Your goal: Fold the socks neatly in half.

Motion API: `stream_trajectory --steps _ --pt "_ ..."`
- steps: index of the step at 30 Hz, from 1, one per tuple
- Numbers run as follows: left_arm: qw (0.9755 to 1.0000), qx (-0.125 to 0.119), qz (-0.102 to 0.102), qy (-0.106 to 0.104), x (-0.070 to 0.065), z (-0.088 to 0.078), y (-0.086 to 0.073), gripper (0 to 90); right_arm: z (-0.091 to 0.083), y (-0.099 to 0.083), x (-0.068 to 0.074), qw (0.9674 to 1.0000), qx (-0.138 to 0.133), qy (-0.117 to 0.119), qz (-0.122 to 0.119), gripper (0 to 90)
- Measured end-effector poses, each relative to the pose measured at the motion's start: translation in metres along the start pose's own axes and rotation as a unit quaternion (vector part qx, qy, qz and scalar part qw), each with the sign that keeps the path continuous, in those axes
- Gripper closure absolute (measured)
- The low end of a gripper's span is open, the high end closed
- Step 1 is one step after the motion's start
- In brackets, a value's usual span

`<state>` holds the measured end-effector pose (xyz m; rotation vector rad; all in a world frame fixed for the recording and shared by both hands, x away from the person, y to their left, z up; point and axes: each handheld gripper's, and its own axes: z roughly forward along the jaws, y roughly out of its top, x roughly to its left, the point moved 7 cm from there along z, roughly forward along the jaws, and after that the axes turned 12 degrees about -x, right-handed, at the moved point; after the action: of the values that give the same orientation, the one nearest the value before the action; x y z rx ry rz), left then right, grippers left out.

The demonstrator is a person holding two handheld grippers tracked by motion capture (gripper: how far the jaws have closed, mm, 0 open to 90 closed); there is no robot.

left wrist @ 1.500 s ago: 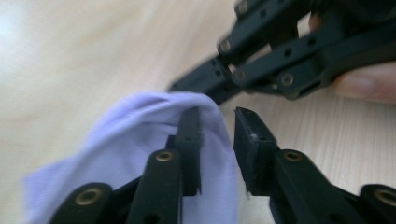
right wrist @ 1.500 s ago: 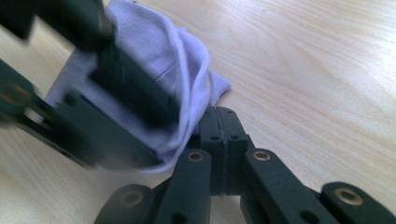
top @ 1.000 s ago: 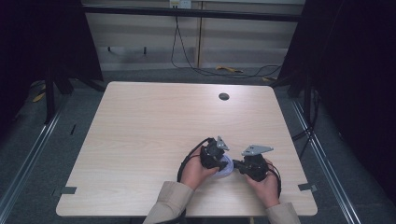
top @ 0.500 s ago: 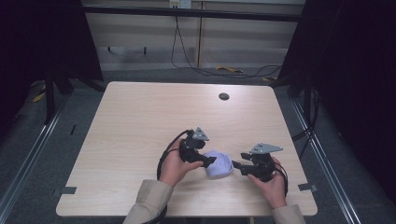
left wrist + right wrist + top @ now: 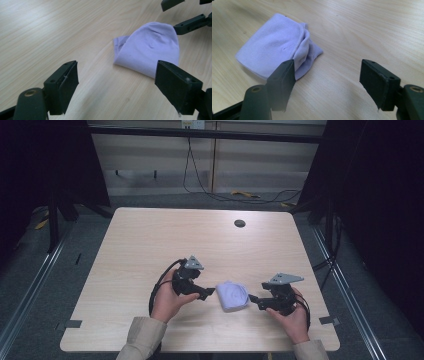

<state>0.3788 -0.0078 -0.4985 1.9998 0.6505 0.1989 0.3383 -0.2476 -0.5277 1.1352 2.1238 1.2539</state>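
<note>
Lying between both hand-held grippers: folded cloth (image 5: pixel 233 295).

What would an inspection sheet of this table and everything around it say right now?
Surface: pale wooden table, small dark round hole near far edge.
Job's things: folded lilac cloth lying flat between the grippers.
Clutter: nothing seen.
Grippers: left gripper and right gripper open, jaws just opened, nothing between them, both off the cloth.
Cables: black gripper cable looping at left hand; cables on floor behind.
Surroundings: dark curtains, grey floor.
</note>
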Motion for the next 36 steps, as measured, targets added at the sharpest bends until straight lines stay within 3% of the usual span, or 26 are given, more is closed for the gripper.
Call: stream_trajectory --steps 18,26,36 --pt "0.9994 -0.010 -0.026 0.020 0.020 -0.023 -0.024 17.4 -0.015 -0.004 -0.007 1.0000 -0.001 0.007 0.000 22.5" --pt "0.9995 -0.003 -0.019 0.026 0.029 -0.033 -0.037 17.4 -0.020 -0.007 -0.009 1.0000 -0.001 0.007 0.001 20.2" --pt "0.9990 -0.003 -0.030 0.034 0.038 -0.043 -0.056 17.4 -0.025 -0.013 -0.012 1.0000 0.006 0.006 -0.003 19.0"
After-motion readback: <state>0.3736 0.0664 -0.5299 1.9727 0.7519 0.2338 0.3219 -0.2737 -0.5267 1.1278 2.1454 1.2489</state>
